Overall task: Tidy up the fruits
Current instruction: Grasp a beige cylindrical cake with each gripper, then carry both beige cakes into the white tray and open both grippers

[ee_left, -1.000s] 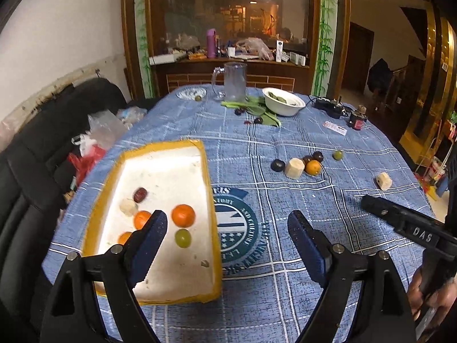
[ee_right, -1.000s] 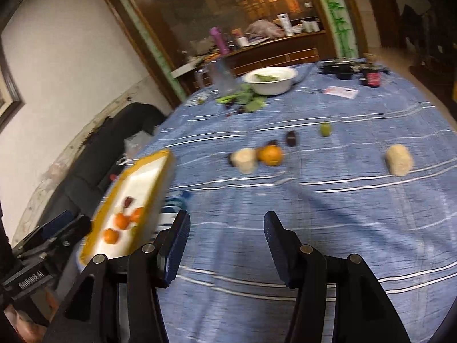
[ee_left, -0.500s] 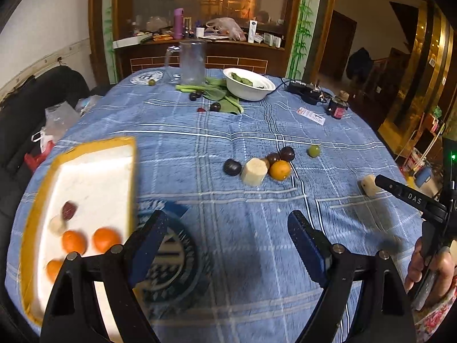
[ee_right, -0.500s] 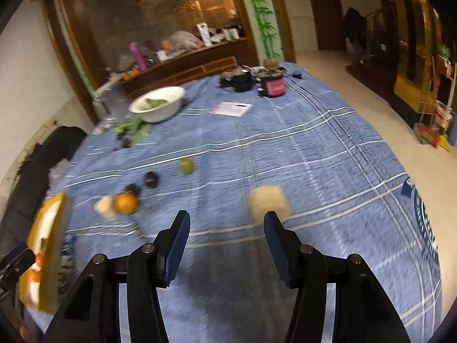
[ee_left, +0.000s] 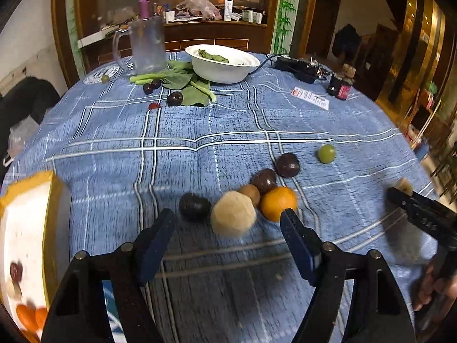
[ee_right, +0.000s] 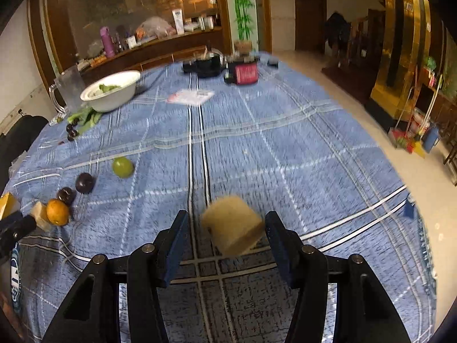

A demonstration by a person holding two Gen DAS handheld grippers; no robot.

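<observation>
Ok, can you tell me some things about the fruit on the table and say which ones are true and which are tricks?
1. The white bowl has green leaves inside. True.
2. The right gripper is squeezing an orange. False: its fingers are open, with a pale chunk between them, not pinched.
3. A green fruit lies apart from the fruit cluster. True.
4. The left gripper holds the orange. False: it is open, and the orange sits on the blue cloth.
5. The yellow-edged tray is empty. False: fruit lies in it.
</observation>
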